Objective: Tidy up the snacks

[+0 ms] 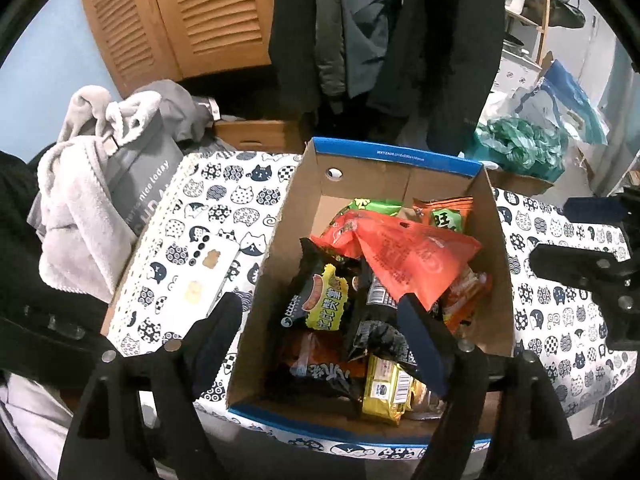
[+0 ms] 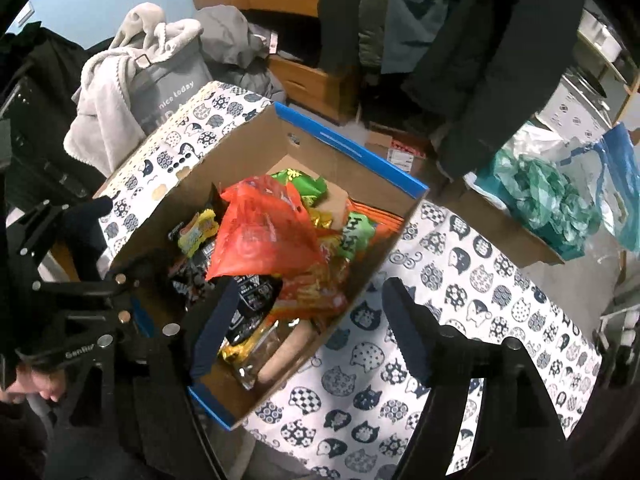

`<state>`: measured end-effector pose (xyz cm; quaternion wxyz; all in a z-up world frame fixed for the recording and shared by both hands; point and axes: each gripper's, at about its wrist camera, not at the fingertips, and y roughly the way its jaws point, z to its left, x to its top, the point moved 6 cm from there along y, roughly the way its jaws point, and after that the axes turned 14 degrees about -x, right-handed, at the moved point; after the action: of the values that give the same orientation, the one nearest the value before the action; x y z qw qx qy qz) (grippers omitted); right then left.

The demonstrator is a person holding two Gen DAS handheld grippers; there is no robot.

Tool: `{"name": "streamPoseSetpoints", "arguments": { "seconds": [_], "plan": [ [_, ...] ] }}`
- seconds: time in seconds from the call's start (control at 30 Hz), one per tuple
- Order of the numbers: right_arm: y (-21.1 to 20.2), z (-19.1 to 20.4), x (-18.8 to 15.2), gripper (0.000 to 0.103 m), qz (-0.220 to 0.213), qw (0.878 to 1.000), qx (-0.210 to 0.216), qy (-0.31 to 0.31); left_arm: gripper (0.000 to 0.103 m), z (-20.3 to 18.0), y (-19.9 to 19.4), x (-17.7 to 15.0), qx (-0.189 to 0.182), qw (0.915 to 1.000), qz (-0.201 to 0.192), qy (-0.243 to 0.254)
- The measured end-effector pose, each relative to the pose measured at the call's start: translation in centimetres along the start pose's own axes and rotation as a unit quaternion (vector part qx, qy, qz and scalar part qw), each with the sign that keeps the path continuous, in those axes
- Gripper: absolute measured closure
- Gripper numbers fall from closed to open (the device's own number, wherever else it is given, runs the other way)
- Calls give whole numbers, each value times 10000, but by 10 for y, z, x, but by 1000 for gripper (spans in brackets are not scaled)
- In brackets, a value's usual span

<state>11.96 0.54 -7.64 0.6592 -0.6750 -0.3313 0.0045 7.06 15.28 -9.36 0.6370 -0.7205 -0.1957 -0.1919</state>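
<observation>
A cardboard box (image 1: pixel 396 155) with a blue rim stands on the cat-print tablecloth (image 1: pixel 560 312), full of snack packets. A red-orange bag (image 1: pixel 412 256) lies on top, over a black-and-yellow packet (image 1: pixel 320 300), a yellow packet (image 1: pixel 386 394) and green packets (image 1: pixel 370 205). My left gripper (image 1: pixel 318 306) is open and straddles the box's left wall, one finger outside and one above the packets, holding nothing. My right gripper (image 2: pixel 312 284) is open too and straddles the right wall of the box (image 2: pixel 352 148), with its left finger over the red-orange bag (image 2: pixel 260 240) side and nothing between the pads.
A white phone (image 1: pixel 208 276) lies on the cloth left of the box. A grey bag draped with a towel (image 1: pixel 80 200) stands at the table's left end. Dark coats (image 1: pixel 400 40) hang behind. A carton with a teal plastic bag (image 2: pixel 540 196) sits at the right.
</observation>
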Motion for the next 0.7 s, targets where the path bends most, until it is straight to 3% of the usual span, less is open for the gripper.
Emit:
{"name": "streamPoseSetpoints", "arguments": {
  "seconds": [0.07,0.33,0.47,0.7],
  "plan": [
    [-8,-4,-5,26,-86,9999,-6,68,12,-2,-5,-1,103,9999,-47,89],
    [-35,-21,-29,24,-306,9991,-20,305,6,-5,-22,-7,-10,9998,-221,28],
    [-47,-30,-39,24,-415,9982,8,442,4,-9,-31,-11,124,9993,-344,83],
    [-65,-41,-52,24,-664,9963,-62,536,0,-23,-51,-16,-101,9975,-702,57]
  ]
}}
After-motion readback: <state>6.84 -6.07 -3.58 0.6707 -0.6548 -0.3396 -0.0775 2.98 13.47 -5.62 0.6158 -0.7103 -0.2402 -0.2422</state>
